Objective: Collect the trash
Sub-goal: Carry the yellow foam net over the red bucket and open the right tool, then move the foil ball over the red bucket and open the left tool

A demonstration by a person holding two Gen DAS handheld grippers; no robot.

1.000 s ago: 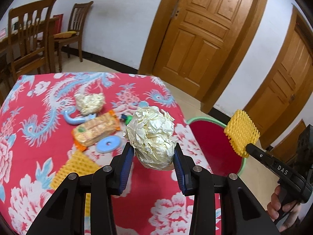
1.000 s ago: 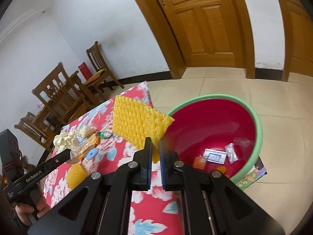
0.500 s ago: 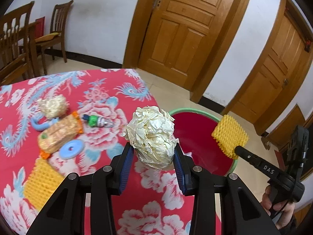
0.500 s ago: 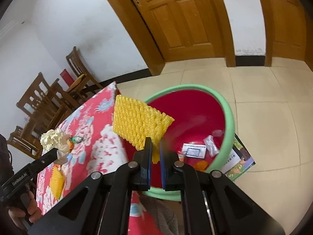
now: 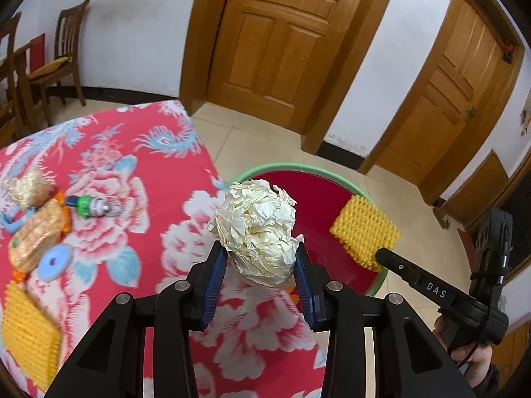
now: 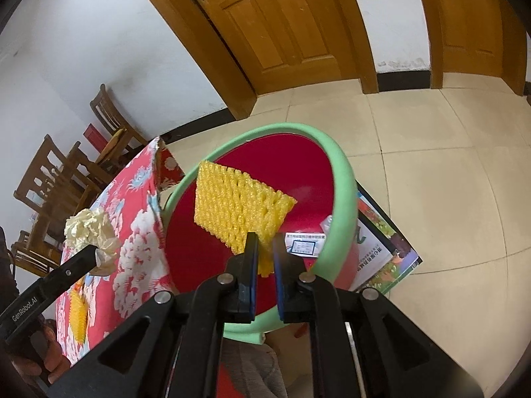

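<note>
Over the green-rimmed red plastic basin (image 6: 345,179), the right tool (image 6: 265,252) pinches yellow foam netting (image 6: 235,205), the left tool (image 5: 260,262) a crumpled cream paper ball (image 5: 259,229); release comes next.

cloth (image 5: 99,152): red, floral | basin (image 6: 345,179): red, green rim | foam net (image 6: 235,205): yellow

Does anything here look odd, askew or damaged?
Only one thing: a printed booklet lies on the floor, partly pinned under the green-rimmed basin. The crumpled paper ball and yellow foam net are simply held trash.
</note>
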